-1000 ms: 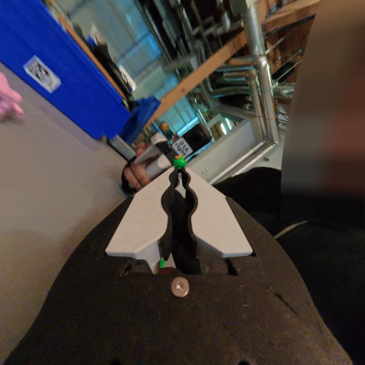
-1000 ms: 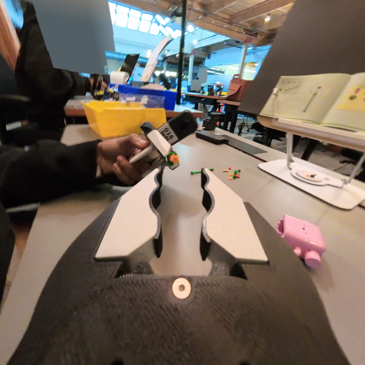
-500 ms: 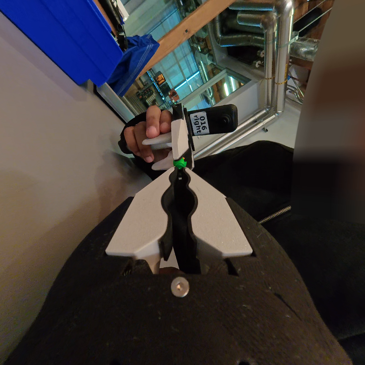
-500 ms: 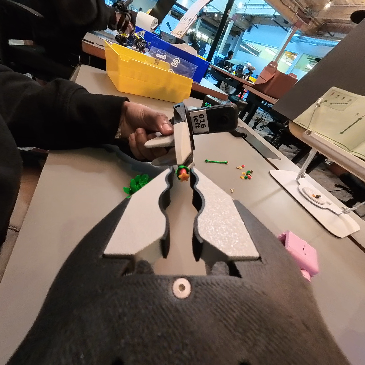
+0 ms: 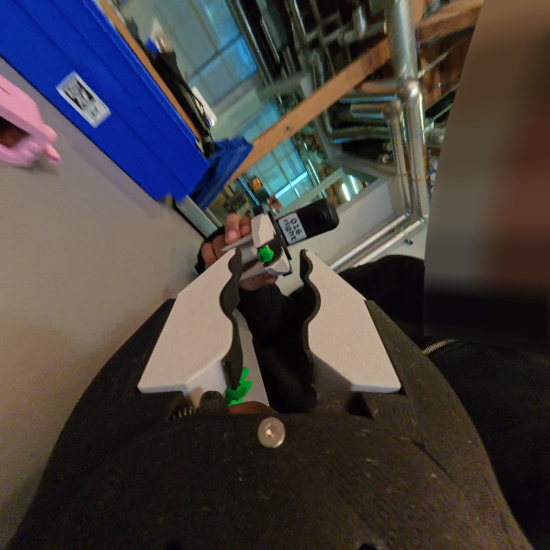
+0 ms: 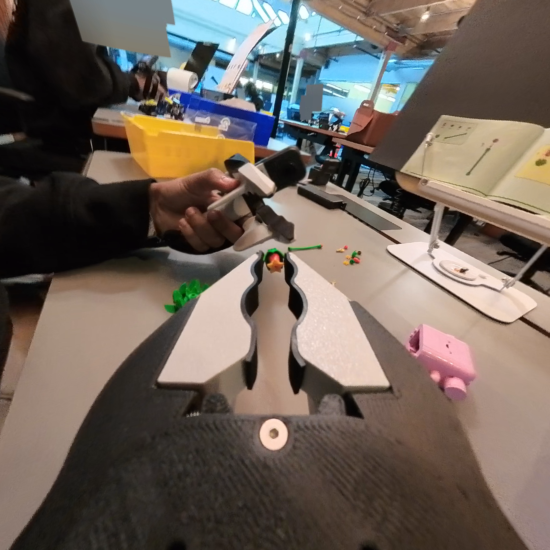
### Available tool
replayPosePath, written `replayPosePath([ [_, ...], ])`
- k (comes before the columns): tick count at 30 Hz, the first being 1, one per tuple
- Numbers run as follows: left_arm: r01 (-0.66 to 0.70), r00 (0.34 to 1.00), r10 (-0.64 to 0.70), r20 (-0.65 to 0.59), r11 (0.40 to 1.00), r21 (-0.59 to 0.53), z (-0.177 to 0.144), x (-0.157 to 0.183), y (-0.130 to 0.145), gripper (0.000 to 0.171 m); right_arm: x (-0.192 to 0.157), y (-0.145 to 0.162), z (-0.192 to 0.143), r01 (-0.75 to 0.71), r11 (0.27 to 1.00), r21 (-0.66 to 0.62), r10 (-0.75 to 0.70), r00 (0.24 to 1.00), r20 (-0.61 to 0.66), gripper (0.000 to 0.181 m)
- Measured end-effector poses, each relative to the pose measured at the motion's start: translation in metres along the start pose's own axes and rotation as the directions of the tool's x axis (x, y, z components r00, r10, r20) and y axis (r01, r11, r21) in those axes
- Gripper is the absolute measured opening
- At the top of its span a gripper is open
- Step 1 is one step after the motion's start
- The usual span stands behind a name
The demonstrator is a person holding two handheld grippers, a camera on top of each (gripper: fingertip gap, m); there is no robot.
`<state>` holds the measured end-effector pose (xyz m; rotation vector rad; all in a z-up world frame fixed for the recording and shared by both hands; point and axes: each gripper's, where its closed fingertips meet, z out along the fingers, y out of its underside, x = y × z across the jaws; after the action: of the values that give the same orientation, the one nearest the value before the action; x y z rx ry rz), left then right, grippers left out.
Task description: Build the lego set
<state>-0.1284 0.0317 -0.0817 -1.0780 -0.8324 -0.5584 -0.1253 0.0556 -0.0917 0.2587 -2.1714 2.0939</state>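
Right wrist view: right gripper (image 6: pixel 274 257) fingers pinch a small green-and-orange flower piece (image 6: pixel 273 262) above the desk (image 6: pixel 89 321); left gripper (image 5: pixel 269 256) fingers spread, empty.

The right gripper (image 6: pixel 274 258) has fingers of matt, fine-grained pale grey plastic with smooth black liners along their wavy inner edges, and its body is rough black plastic with a woven-looking texture. The left gripper (image 5: pixel 269 259) shows the same speckled matt grey and coarse black, plus a shiny metal screw (image 5: pixel 271 435). The small flower piece (image 6: pixel 274 260) is glossy green and orange plastic. The counter (image 6: pixel 98 321) is smooth, matt grey. The pink block (image 6: pixel 440 360) is satiny plastic, the booklet (image 6: pixel 476 160) matt paper, the yellow bin (image 6: pixel 184 153) smooth plastic.
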Motion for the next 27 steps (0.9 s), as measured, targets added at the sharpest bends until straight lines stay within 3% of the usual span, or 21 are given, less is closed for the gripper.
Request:
replayPosePath([
  [2,-0.057,0.996,0.05,0.077,0.995,0.083,-0.013,-0.004,-0.017,0.037,0.005,-0.003,-0.002,-0.051,0.998,0.034,0.052,0.999,-0.007,0.012],
  [4,-0.148,0.953,0.104,0.285,0.979,0.137,-0.035,-0.023,-0.034,0.037,0.007,-0.003,-0.002,-0.085,0.995,0.05,0.086,0.996,-0.002,0.012],
  [5,-0.203,0.897,0.125,0.425,0.968,0.145,-0.053,-0.036,-0.044,0.036,0.008,-0.001,-0.002,-0.09,0.995,0.044,0.09,0.996,-0.002,0.012],
  [7,-0.293,0.717,0.134,0.684,0.949,0.12,-0.098,-0.059,-0.066,0.034,0.01,0.004,-0.002,-0.081,0.996,0.022,0.081,0.997,-0.015,0.012],
  [9,-0.341,0.528,0.15,0.836,0.939,0.047,-0.138,-0.069,-0.085,0.032,0.01,0.007,0.0,-0.075,0.997,0.005,0.075,0.997,-0.02,0.013],
  [12,-0.298,0.312,0.186,0.932,0.95,-0.089,-0.178,-0.088,-0.103,0.027,0.01,0.011,0.002,-0.071,0.997,-0.014,0.071,0.997,-0.021,0.013],
  [14,-0.265,0.234,0.221,0.947,0.951,-0.156,-0.191,-0.101,-0.11,0.007,0.011,0.011,0.003,-0.072,0.997,-0.018,0.071,0.997,-0.026,0.013],
  [16,-0.267,0.171,0.248,0.953,0.943,-0.198,-0.198,-0.11,-0.113,0.0,0.013,0.011,0.002,-0.081,0.997,-0.012,0.08,0.996,-0.031,0.012],
  [22,-0.241,0.141,0.284,0.948,0.939,-0.245,-0.201,-0.126,-0.091,0.002,0.02,0.008,-0.002,-0.122,0.992,0.017,0.123,0.991,-0.044,0.012],
  [25,-0.262,0.23,0.262,0.937,0.944,-0.2,-0.19,-0.123,-0.092,0.009,0.02,0.009,-0.001,-0.121,0.993,0.012,0.121,0.992,-0.044,0.013],
  [27,-0.267,0.253,0.253,0.934,0.946,-0.184,-0.187,-0.122,-0.092,0.013,0.019,0.009,-0.001,-0.115,0.993,0.007,0.115,0.992,-0.044,0.013],
])
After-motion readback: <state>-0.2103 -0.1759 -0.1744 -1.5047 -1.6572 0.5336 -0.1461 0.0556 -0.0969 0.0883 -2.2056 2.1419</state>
